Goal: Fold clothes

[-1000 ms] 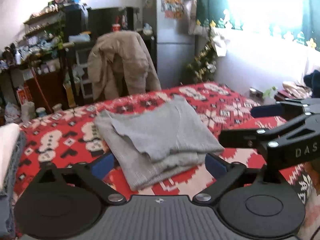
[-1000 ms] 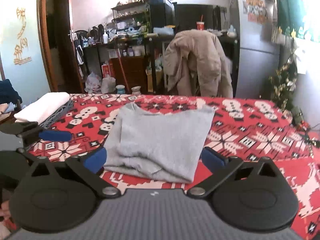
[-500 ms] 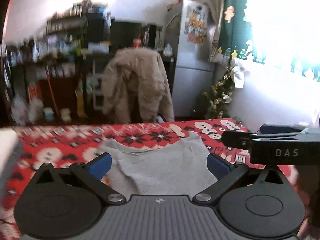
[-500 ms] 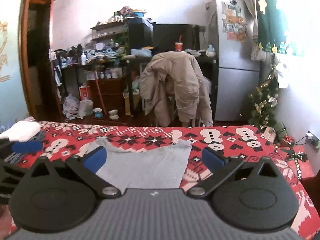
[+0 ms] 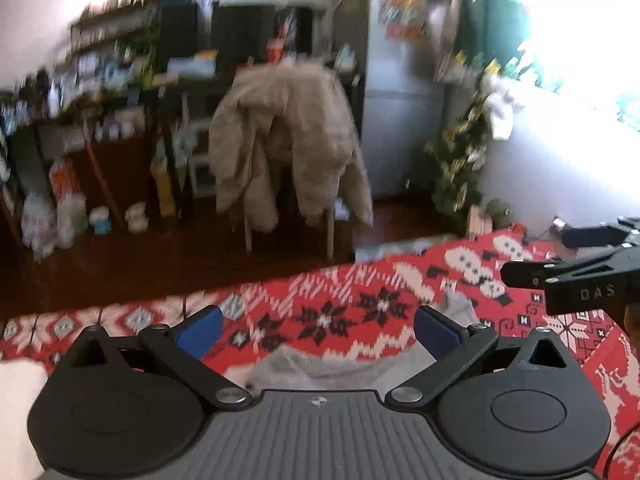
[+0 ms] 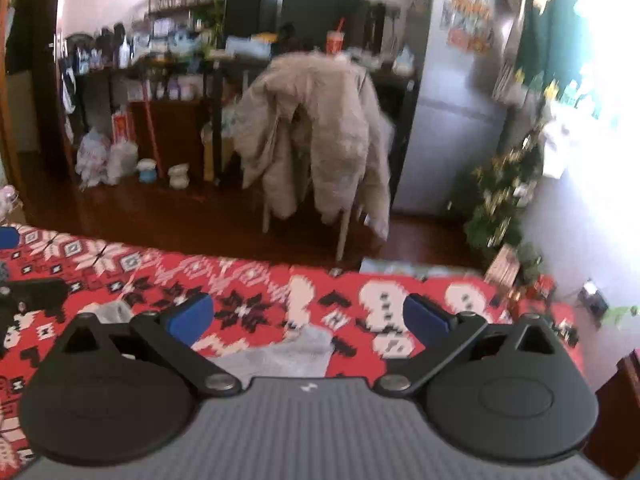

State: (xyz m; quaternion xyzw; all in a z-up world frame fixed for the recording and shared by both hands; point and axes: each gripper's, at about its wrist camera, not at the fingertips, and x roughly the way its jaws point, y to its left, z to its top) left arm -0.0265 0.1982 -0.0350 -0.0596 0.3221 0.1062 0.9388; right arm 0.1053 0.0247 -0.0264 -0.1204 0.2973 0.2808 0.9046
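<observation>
Two handheld grippers point across a surface covered by a red blanket [image 5: 352, 304] patterned with white snowmen and black snowflakes; whether a bed or something else lies beneath it cannot be told. The left gripper [image 5: 318, 326] has its blue-padded fingers [image 5: 200, 330] spread wide apart with nothing between them. The right gripper [image 6: 308, 316] likewise has its fingers [image 6: 191, 316] spread wide and empty. A grey garment [image 5: 332, 368] lies on the blanket close under both grippers, towards the near edge; only a strip of it shows between and below the fingers in each view, and its far edge ends well short of the blanket's far edge. In the right wrist view, one corner of the garment [image 6: 296, 350] rises slightly off the blanket. In the left wrist view, the right gripper's black body [image 5: 584, 276] shows at the right side, above the blanket. Beyond the far edge of the blanket is dark wooden floor, then a chair [image 6: 320, 136] draped with a beige coat, cluttered dark shelves [image 6: 180, 52], a grey fridge [image 6: 452, 112], and a small decorated tree [image 6: 504, 200] beside a bright window. Both views are somewhat blurred.
</observation>
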